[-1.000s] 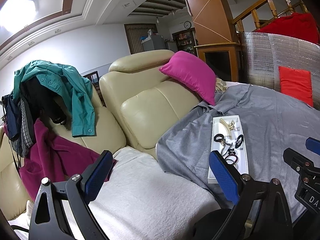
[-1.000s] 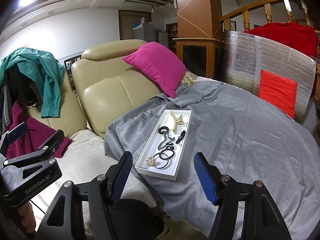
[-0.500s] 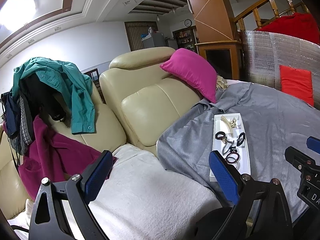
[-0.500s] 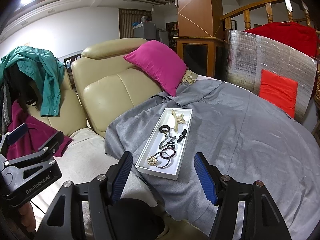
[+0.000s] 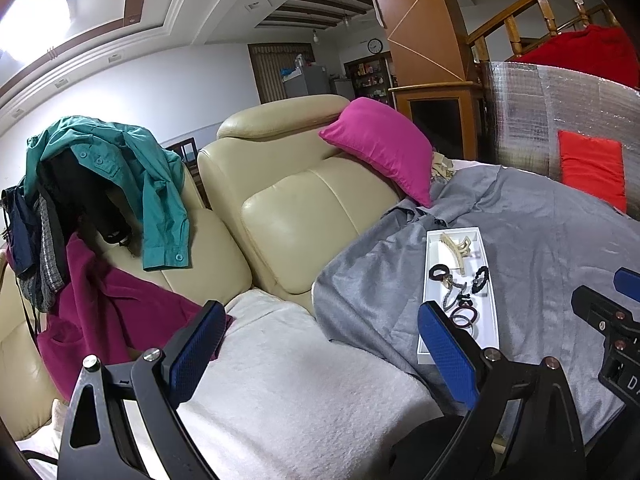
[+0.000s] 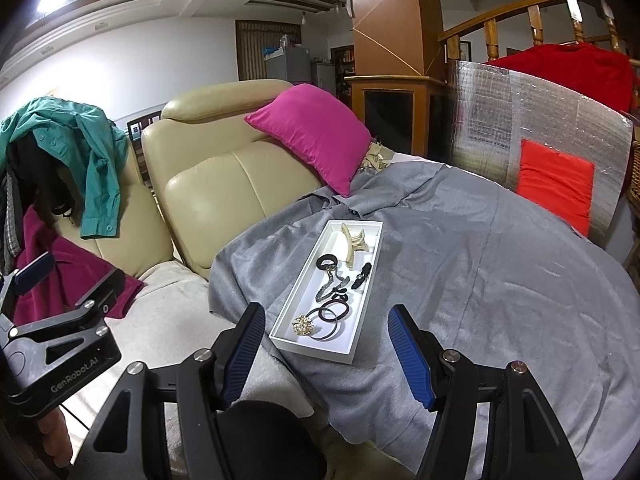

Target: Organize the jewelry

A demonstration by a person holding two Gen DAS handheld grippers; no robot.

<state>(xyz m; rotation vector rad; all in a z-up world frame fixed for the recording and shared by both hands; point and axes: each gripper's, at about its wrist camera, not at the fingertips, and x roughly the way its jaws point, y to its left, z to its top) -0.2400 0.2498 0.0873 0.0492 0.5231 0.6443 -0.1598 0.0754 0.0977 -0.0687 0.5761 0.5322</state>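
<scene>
A white tray (image 6: 362, 284) lies on a grey cloth (image 6: 472, 280). It holds a beige hair claw (image 6: 354, 240), black hair ties (image 6: 328, 261), dark red rings (image 6: 334, 314), a black clip (image 6: 361, 276) and a gold brooch (image 6: 303, 325). The tray also shows in the left wrist view (image 5: 490, 304). My right gripper (image 6: 328, 354) is open and empty, just in front of the tray's near end. My left gripper (image 5: 324, 354) is open and empty over the white blanket (image 5: 288, 380), left of the tray.
A cream leather sofa (image 5: 304, 208) stands behind, with a pink cushion (image 6: 312, 132) and piled clothes (image 5: 108, 176) at the left. A silver foil panel (image 6: 532, 120) with a red cushion (image 6: 554, 186) stands at the right.
Both grippers have drifted slightly back from the tray; the tray looks a little farther off. Nothing was grasped or released.
</scene>
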